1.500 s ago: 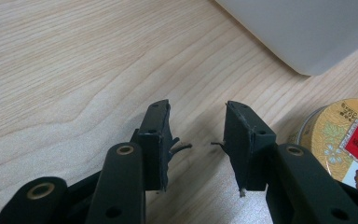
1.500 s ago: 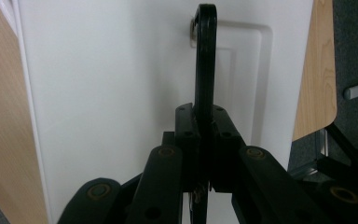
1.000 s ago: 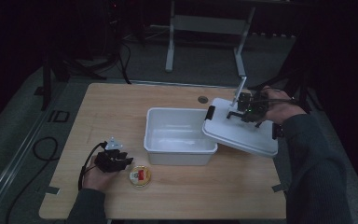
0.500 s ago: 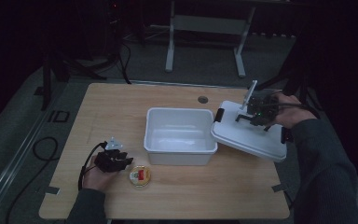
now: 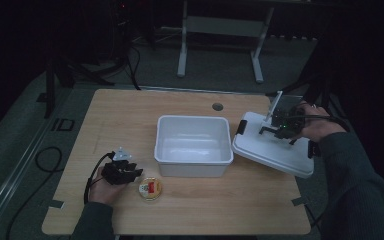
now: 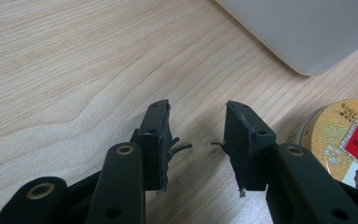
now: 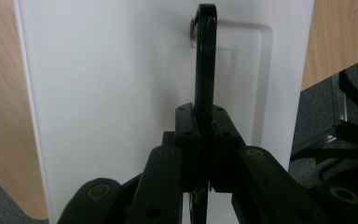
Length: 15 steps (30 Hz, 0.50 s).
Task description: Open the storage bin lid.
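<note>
A white bin [image 5: 193,145] stands open and empty at the table's middle. Its white lid [image 5: 272,150] lies to the right of it, partly over the table's right edge. My right gripper [image 5: 280,129] is shut on the lid's black handle [image 7: 206,56], which stands upright between the jaws in the right gripper view. A round gold tin [image 5: 150,188] with a red label lies in front of the bin. My left gripper [image 5: 125,172] rests on the table just left of the tin [image 6: 342,140], open, with nothing between its fingers [image 6: 154,135].
The wooden table [image 5: 130,120] has a small round hole [image 5: 218,106] near its far edge. Metal stand legs [image 5: 220,45] rise behind the table on the grey floor. A cable loops on the floor at the left.
My right gripper has carried the lid rightward and down, from tilted against the bin's right rim to lying flat beside the bin. The left gripper has stayed still.
</note>
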Motion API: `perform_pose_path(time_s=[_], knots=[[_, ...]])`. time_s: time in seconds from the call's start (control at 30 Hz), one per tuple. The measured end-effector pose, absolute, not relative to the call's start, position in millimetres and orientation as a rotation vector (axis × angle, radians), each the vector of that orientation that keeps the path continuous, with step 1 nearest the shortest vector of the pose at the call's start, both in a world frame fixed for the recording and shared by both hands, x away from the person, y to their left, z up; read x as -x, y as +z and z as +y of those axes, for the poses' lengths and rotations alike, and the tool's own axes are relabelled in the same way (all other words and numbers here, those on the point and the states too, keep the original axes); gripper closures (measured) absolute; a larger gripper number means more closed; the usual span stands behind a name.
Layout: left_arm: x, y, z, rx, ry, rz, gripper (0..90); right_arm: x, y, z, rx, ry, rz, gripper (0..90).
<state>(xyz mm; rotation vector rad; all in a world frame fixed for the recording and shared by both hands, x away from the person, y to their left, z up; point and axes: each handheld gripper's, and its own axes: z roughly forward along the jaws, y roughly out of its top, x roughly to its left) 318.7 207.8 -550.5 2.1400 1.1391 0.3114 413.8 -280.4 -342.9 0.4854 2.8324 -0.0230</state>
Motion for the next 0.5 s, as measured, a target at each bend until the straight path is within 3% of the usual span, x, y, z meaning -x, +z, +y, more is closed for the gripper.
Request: perform_pose_path(time_s=[0.5], knots=[[-319,-551,208,-2.138,0.312,1.139,61.0,-413,-353,-293,-0.528,-0.013,2.834,84.4]])
